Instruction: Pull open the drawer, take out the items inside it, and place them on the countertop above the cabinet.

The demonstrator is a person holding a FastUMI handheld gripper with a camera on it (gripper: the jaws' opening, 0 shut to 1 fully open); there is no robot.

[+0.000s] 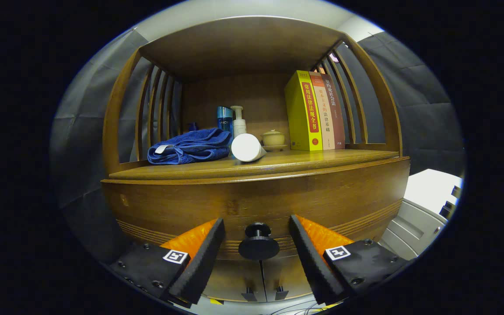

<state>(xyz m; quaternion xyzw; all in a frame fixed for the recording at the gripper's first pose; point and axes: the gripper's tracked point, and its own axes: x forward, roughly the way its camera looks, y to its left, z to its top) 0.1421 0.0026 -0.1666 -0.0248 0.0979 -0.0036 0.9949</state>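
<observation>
Your tool (257, 251) has its fingers apart, one each side of the knob (258, 243), neither pad touching it as far as I can tell. The knob sits right between them, on the drawer (256, 203), whose front looks flush with the cabinet, so the drawer reads as closed and what's in it is hidden.

Above it, the tabletop (313, 159) carries a blue towel (189, 147), a white tube (247, 148) lying on its side just beside the towel, a blue bottle (224, 117) and a pump bottle (238, 120) behind them, a small lidded pot (273, 138), and books (315, 111) upright against the slats.

Progress: can't settle it. Closed drawer with goods on top fits two cases: drawer yet to be pulled with those goods just there as furnishing, or items already moved up and the drawer pushed back. Can't say whether towel or tube came from inside.
</observation>
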